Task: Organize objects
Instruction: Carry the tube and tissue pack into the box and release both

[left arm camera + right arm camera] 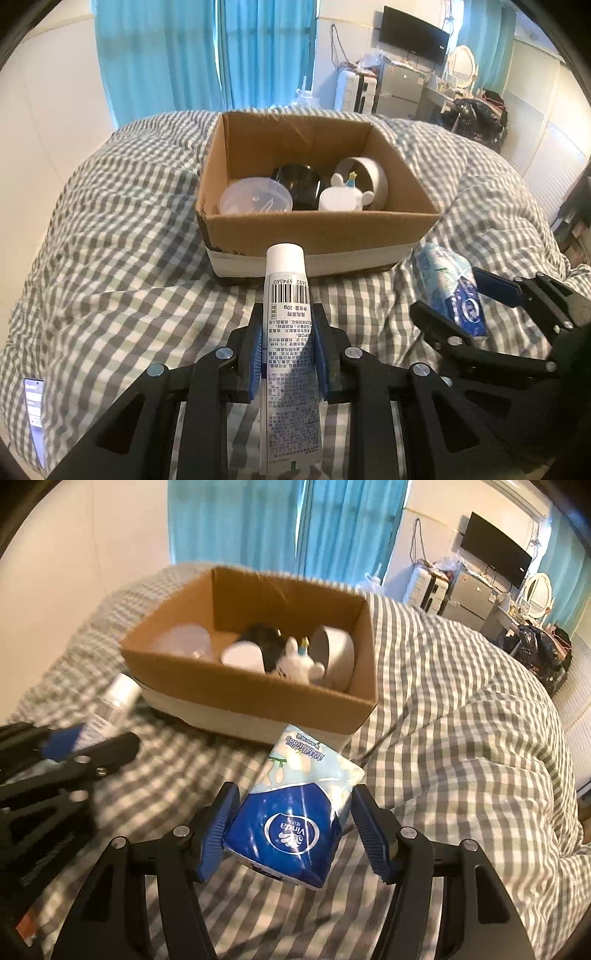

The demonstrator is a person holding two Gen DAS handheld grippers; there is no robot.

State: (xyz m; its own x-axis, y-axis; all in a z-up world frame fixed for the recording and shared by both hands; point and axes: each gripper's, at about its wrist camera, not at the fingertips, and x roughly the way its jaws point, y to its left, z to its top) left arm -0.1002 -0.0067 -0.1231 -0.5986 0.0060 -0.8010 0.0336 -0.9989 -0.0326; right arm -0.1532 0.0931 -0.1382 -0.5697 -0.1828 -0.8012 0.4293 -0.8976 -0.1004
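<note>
Grippers both carry something over the checked quilt (110, 266). The left gripper (288, 343) is clamped on a white tube (288, 332), its cap pointing toward the cardboard box (317, 232) just ahead. The right gripper (291, 823) squeezes a blue tissue pack (295, 812) between its pads, held near the box's front corner. Inside the box sit a clear lid (255, 197), a black jar (297, 184), a white toy (345, 195) and a grey bowl (369, 175) tipped on its side.
</note>
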